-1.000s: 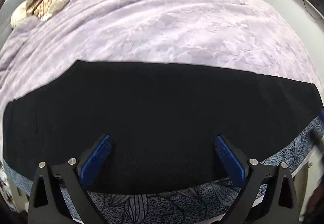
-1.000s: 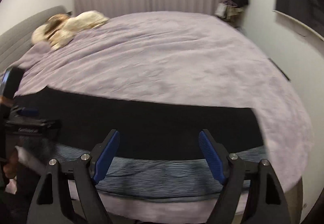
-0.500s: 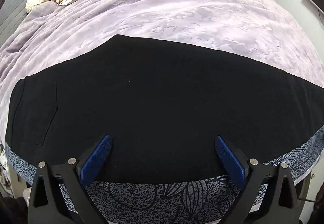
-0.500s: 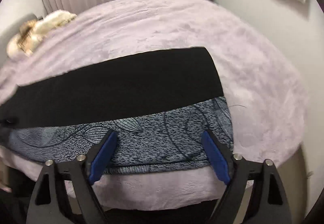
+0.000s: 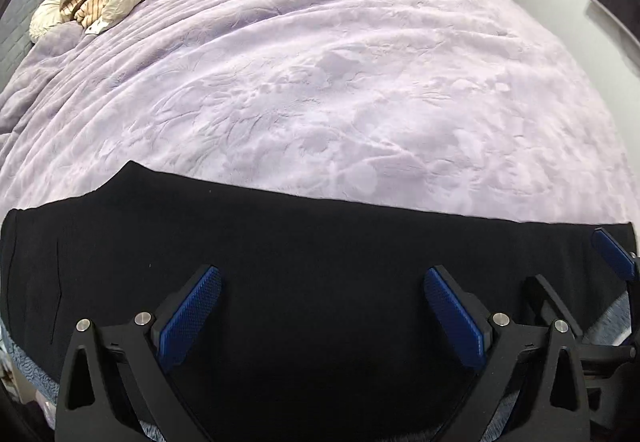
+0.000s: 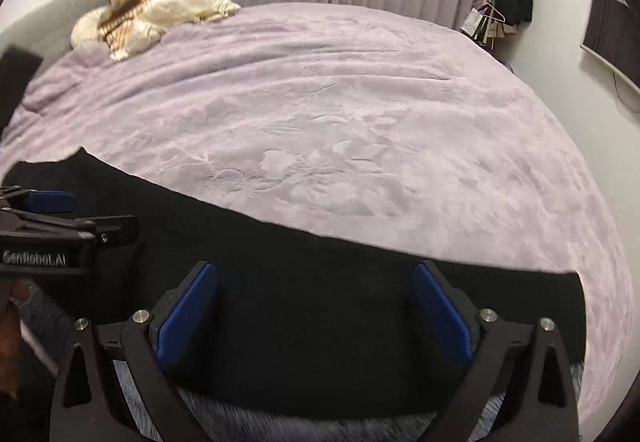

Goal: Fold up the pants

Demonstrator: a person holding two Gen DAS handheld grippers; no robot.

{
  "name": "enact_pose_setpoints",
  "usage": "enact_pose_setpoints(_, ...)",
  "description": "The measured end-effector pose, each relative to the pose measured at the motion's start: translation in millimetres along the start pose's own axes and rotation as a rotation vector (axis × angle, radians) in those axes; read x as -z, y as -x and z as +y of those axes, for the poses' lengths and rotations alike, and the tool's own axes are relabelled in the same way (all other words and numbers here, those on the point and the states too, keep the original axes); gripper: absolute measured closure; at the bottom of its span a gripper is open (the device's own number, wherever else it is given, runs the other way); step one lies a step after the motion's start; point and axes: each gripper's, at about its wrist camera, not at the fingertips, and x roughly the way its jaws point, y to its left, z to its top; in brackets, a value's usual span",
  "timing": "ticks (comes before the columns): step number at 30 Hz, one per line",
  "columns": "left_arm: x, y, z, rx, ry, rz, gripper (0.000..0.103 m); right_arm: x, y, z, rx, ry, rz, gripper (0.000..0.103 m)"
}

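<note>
Cut-off cloth and a blurred hand

The flat black fabric pants point(image 5: 320, 282) run off the left wrist frame's left edge, hiding much of the blue-grey leaf-print cloth point(image 6: 360, 424) beneath. A person's hand point(image 6: 10, 342), lower left in the right wrist view, is blurred and cropped.

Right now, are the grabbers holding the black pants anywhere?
No. The left gripper and right gripper are both open above the black pants, with nothing pinched.
</note>
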Motion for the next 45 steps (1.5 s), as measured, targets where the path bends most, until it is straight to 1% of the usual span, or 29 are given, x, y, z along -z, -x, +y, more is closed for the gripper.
enact_pose_setpoints(2, -1.1, -9.1, 0.2, -0.043, -0.007, 0.022, 0.001, -7.7, -21.8, 4.2, 0.039, 0.012, 0.067, 0.004)
enact_pose_setpoints(3, -6.2, -15.0, 9.3, -0.022, -0.002, 0.036, 0.001, -7.0, -29.4, -2.2, 0.053, 0.0, 0.087, 0.004)
enact_pose_setpoints(4, -5.4, -15.6, 9.7, -0.009, 0.005, 0.039, 0.001, -2.2, -28.3, -15.4, 0.058, -0.03, 0.089, 0.003)
enact_pose_setpoints(6, -7.3, -15.4, 14.0, -0.036, -0.002, 0.023, 0.001, 2.0, -27.7, -47.2, 0.078, -0.127, 0.093, 0.0)
enact_pose_setpoints(7, -10.1, -16.7, 17.7, -0.042, -0.003, 0.023, 0.001, 6.3, -24.3, -67.7, 0.121, -0.177, 0.1, 0.0)
enact_pose_setpoints(9, -12.8, -15.3, 24.2, -0.036, 0.017, 0.032, 0.001, 15.8, -25.8, -111.7, 0.269, -0.264, 0.117, 0.0)
enact_pose_setpoints(10, -13.4, -14.8, 28.9, -0.036, 0.033, 0.035, 0.001, 20.3, -26.6, -127.2, 0.302, -0.294, 0.121, 0.001)
enact_pose_setpoints(12, -13.5, -15.6, 35.1, -0.054, 0.052, 0.028, 0.001, 29.2, -21.0, -155.7, 0.309, -0.337, 0.116, 0.001)
enact_pose_setpoints(13, -13.4, -16.1, 37.6, -0.058, 0.06, 0.027, 0.001, 31.8, -18.4, -162.7, 0.357, -0.335, 0.127, 0.0)
enact_pose_setpoints(14, -12.6, -14.9, 37.3, -0.061, 0.067, 0.026, 0.001, 32.6, -16.1, -165.8, 0.372, -0.341, 0.132, 0.0)
enact_pose_setpoints(15, -10.7, -11.6, 34.5, -0.069, 0.061, 0.019, 0.001, 33.9, -12.5, -167.6, 0.356, -0.365, 0.132, 0.0)
enact_pose_setpoints(16, -9.7, -8.2, 30.4, -0.067, 0.047, 0.011, 0.001, 33.9, -7.4, -165.9, 0.341, -0.382, 0.13, 0.0)
enact_pose_setpoints(18, 1.6, 4.3, 14.4, -0.027, -0.017, -0.02, 0.001, 31.5, 5.5, -150.5, 0.298, -0.378, 0.103, 0.0)
enact_pose_setpoints(21, 22.4, 14.8, -7.4, 0.007, -0.15, -0.055, 0.001, 27.8, 24.5, -106.1, 0.191, -0.322, 0.05, 0.0)
enact_pose_setpoints(22, 30.1, 15.3, -13.4, -0.004, -0.202, -0.058, 0.001, 26.6, 26.6, -91.4, 0.164, -0.286, 0.046, 0.0)
enact_pose_setpoints(24, 39.7, 13.5, -15.9, -0.025, -0.246, -0.058, 0.001, 27.4, 30.8, -61.9, 0.138, -0.208, 0.042, 0.0)
enact_pose_setpoints(25, 43.1, 13.3, -12.2, -0.033, -0.253, -0.06, 0.001, 27.6, 29.2, -54.2, 0.118, -0.175, 0.043, 0.0)
enact_pose_setpoints(26, 45.3, 11.0, -8.7, -0.039, -0.25, -0.058, 0.001, 29.5, 28.3, -41.8, 0.126, -0.113, 0.041, 0.0)
enact_pose_setpoints(28, 47.1, 7.8, 0.3, -0.028, -0.218, -0.044, 0.001, 34.4, 24.3, -33.1, 0.293, -0.006, 0.028, 0.0)
enact_pose_setpoints(29, 47.0, 6.6, 8.5, -0.009, -0.188, -0.032, 0.001, 36.8, 18.2, -37.1, 0.383, 0.031, 0.039, 0.0)
enact_pose_setpoints(30, 47.6, 6.4, 14.3, 0.001, -0.167, -0.027, 0.001, 39.9, 12.4, -51.8, 0.454, 0.022, 0.058, 0.0)
enact_pose_setpoints(33, 47.6, 11.2, 30.4, -0.021, -0.138, -0.024, 0.001, 48.1, 11.8, -124.7, 0.562, -0.172, 0.111, 0.0)
enact_pose_setpoints(35, 49.3, 17.4, 38.6, -0.04, -0.122, -0.035, 0.001, 55.8, 20.9, -162.2, 0.627, -0.287, 0.137, 0.0)
enact_pose_setpoints(37, 50.3, 26.1, 50.3, -0.054, -0.102, -0.053, 0.001, 61.5, 39.1, -177.3, 0.629, -0.354, 0.11, 0.0)
enact_pose_setpoints(38, 50.0, 30.1, 56.0, -0.048, -0.088, -0.061, 0.001, 62.5, 48.7, -176.5, 0.619, -0.372, 0.085, 0.0)
enact_pose_setpoints(39, 49.2, 34.4, 61.9, -0.04, -0.069, -0.07, 0.001, 62.0, 58.5, -167.0, 0.58, -0.372, 0.049, 0.0)
enact_pose_setpoints(41, 46.7, 42.4, 73.1, -0.022, -0.027, -0.089, 0.001, 55.8, 69.2, -135.3, 0.482, -0.328, -0.006, 0.0)
enact_pose_setpoints(43, 47.0, 44.4, 78.0, -0.023, -0.011, -0.101, 0.001, 44.7, 66.7, -89.7, 0.343, -0.244, -0.039, 0.0)
enact_pose_setpoints(45, 51.0, 38.8, 80.6, -0.044, -0.022, -0.084, 0.001, 35.4, 53.9, -33.7, 0.173, -0.112, -0.036, 0.0)
